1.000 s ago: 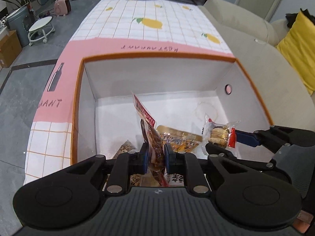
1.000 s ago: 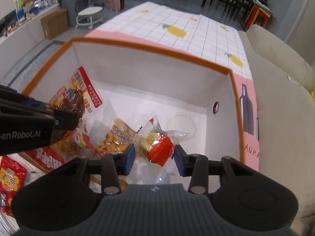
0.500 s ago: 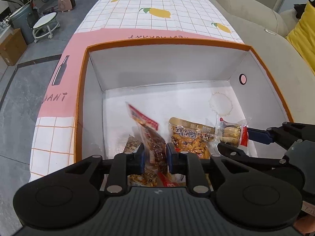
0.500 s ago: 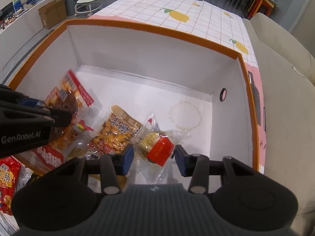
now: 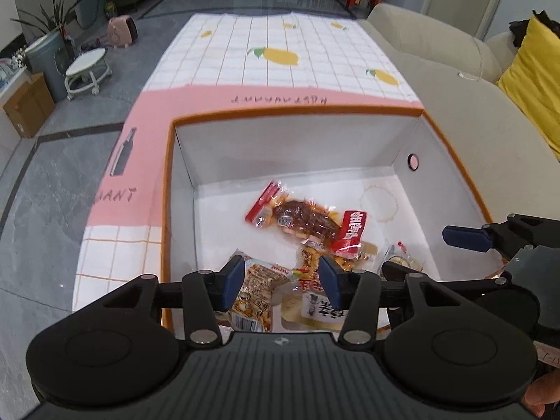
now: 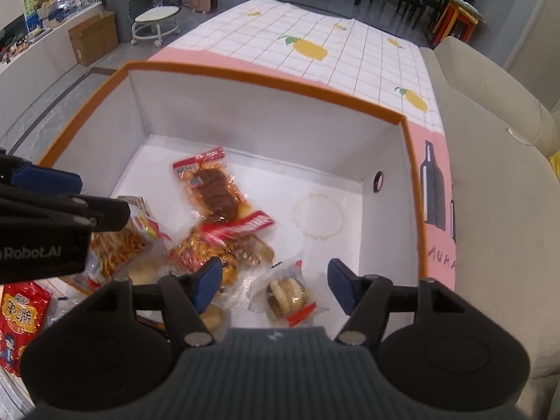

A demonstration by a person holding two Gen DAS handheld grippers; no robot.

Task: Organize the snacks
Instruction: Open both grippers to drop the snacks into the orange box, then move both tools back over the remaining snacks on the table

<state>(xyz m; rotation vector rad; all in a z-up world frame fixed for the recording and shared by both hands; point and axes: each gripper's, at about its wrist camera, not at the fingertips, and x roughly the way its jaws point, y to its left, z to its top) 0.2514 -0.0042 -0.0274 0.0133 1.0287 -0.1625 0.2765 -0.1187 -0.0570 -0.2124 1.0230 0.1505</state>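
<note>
Both claws have just been opening and grip nothing. The left claw [image 5: 281, 276] and right claw [image 6: 274, 285] hang over the orange-rimmed white cardboard box [image 6: 266, 77], where the red-edged clear meat packet [image 5: 301, 218] and small clear-wrapped pastry packet [image 6: 288, 294] lie loose.

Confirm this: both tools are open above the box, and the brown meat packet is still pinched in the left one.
Not quite. The left tool holds nothing; the meat packet lies loose on the floor of the box, as the left wrist view shows. Both tools have just opened; the right tool is open too.
</note>
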